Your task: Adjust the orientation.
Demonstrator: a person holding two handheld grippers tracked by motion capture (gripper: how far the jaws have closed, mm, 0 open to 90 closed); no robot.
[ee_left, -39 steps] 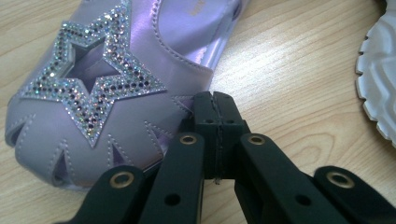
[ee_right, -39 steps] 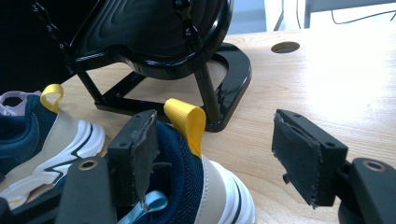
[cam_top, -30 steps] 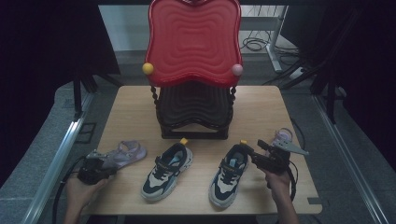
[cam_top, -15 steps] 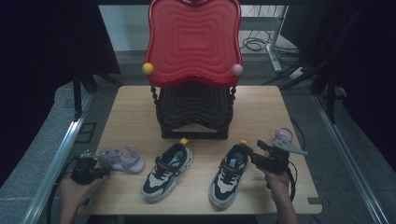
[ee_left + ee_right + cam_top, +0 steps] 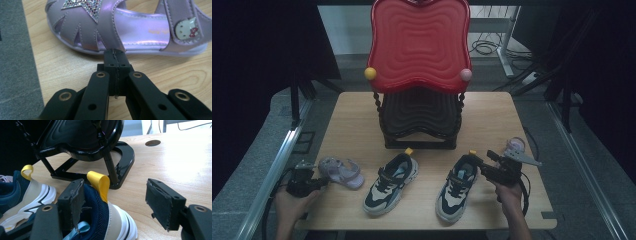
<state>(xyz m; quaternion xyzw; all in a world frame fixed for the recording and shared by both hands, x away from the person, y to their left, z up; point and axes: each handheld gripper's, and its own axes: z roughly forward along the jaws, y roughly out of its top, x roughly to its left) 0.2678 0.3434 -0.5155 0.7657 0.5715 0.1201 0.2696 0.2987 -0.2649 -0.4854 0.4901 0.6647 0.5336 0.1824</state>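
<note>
A lilac sandal [image 5: 341, 172] with a glitter star lies at the table's front left. My left gripper [image 5: 318, 183] is shut with nothing in it. In the left gripper view its closed tips [image 5: 115, 54] sit right at the edge of the sandal's [image 5: 140, 27] sole. Two navy, cream and white sneakers stand at the front, one left of centre [image 5: 392, 182] and one to its right [image 5: 457, 187]. My right gripper [image 5: 479, 167] is open at the right sneaker's heel. In the right gripper view [image 5: 117, 202] the heel [image 5: 113, 220] and its yellow pull loop [image 5: 98, 181] lie between the jaws, with the right pad [image 5: 160, 205] well clear.
A black stand [image 5: 419, 120] carrying a red wavy panel [image 5: 419, 45] takes up the middle back of the wooden table [image 5: 352, 115]. A second lilac sandal [image 5: 513, 146] lies just behind the right gripper. The table edges are close to both hands.
The left hand has drawn back toward the front left corner. The lilac sandal has slid a little forward and left. The right gripper and both sneakers stay put.
</note>
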